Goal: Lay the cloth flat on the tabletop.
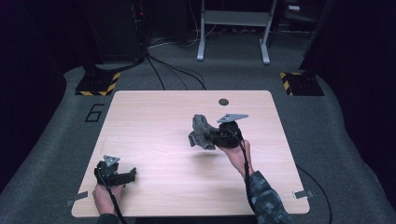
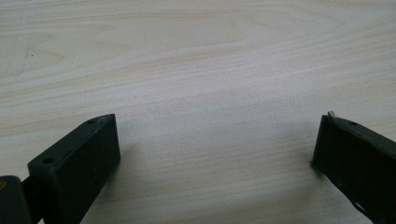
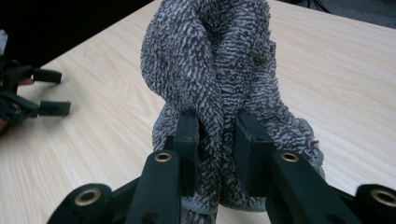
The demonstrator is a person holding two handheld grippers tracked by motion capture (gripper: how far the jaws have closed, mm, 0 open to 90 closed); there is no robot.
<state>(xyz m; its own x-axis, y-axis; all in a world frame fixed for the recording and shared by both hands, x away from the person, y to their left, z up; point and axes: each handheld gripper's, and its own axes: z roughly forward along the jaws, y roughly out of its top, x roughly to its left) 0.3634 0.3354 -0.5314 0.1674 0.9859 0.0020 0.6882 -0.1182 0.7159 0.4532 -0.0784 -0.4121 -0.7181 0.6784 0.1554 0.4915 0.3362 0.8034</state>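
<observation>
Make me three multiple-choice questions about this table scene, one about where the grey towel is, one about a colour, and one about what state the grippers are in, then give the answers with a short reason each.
1. Where is the grey towel?
A. Between the right gripper's jaws
B. Flat by the left gripper
C. On the floor

2. What colour is the table?
A. White
B. Light wood
C. Black

3. How does the left gripper stand?
A. Shut on the towel
B. Shut on nothing
C. Open over bare wood

Answers:
1 A: the right gripper pinches a fold of the towel between both pads.
2 B: pale wood grain shows in the high view.
3 C: its jaws stand wide apart with only tabletop between them.
</observation>
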